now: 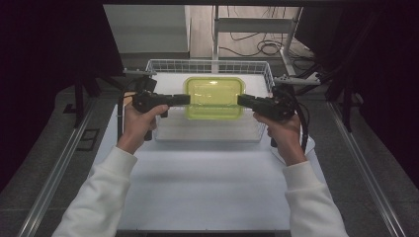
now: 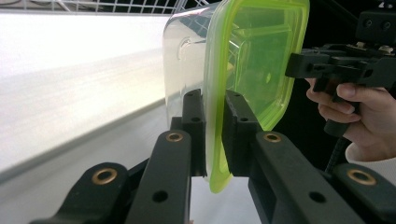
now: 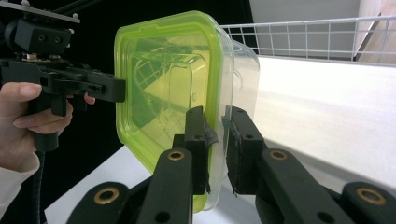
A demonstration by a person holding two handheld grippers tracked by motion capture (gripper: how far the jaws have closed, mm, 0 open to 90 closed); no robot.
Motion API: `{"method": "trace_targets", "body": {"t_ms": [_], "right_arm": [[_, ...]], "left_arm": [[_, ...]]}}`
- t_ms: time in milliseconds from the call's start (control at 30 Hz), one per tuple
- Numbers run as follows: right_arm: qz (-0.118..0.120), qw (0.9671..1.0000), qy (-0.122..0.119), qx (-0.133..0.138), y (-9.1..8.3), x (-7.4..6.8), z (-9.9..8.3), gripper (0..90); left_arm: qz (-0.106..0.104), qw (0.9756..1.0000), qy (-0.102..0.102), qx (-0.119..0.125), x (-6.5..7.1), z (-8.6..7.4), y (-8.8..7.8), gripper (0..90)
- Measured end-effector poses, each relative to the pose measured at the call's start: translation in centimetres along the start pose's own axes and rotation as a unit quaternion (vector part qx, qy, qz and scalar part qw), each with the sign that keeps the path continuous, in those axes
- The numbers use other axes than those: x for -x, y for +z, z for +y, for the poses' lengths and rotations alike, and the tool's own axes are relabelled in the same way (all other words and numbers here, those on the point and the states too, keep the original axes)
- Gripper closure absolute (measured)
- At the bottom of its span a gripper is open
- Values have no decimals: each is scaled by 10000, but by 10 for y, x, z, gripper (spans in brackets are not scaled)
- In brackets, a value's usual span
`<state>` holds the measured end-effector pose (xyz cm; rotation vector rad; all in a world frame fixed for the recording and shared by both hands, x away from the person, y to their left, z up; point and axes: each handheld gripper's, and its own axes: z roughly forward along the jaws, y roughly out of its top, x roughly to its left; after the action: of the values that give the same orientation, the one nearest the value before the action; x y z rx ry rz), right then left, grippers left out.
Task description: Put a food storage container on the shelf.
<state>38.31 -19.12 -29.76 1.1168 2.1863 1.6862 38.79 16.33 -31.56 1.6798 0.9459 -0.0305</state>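
Lidded container (image 1: 215, 96), one clear rectangular tub with a yellow-green lid, held level in the air above the near half of a white wire basket (image 1: 207, 65) that stands on the far part of the white tabletop (image 1: 207, 187). The left claw (image 1: 185, 99) grips the container's left short edge and the right claw (image 1: 242, 100) its right short edge, each coming in level from its own side. In the left gripper view the left claw (image 2: 214, 135) is clamped on the lid's rim, one pad on the lid face and one on the tub side; in the right gripper view the right claw (image 3: 215, 149) is clamped likewise on the opposite rim.

Count: one container, one lid on it, one basket, two claws, two hands, two white sleeves. The tub appears to hold nothing.

Risks, as judged from this pose: both grips rest on a thin, flexible lip, so the container hangs from two narrow bites. If one hand rises or pulls outward ahead of the other, the rim could slide out of that claw and the tub would swing or drop into the basket. A pull apart could also peel the lid from the tub, should it be only pressed on. Tilting either wrist would twist the lip and loosen the hold. On the way out, the tub's underside could catch the basket's near wire wall
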Motion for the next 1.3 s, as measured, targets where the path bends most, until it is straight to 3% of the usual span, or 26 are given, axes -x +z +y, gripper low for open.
{"method": "trace_targets", "body": {"t_ms": [367,567,767,933,1100,1233,1300], "right_arm": [[11,9987,414,-287,31,26,28,796],[-1,9980,493,-391,41,34,40,796],[-69,9945,830,-639,55,50,42,796],[-109,9899,1147,-823,64,59,39,793],[-120,9856,1468,-828,72,70,39,787],[-190,9816,1749,-738,79,75,39,773],[-219,9785,1913,-736,83,78,40,765]], "left_arm": [[17,9991,-345,-242,-33,32,11,815],[-7,9984,-490,-287,-45,41,15,815],[10,9959,-780,-464,-61,44,28,815],[15,9926,-1065,-583,-71,44,36,814],[67,9903,-1241,-618,-77,52,39,813],[-17,9845,-1658,-567,-88,55,44,806],[-128,9805,-1893,-511,-96,56,47,799]]}}
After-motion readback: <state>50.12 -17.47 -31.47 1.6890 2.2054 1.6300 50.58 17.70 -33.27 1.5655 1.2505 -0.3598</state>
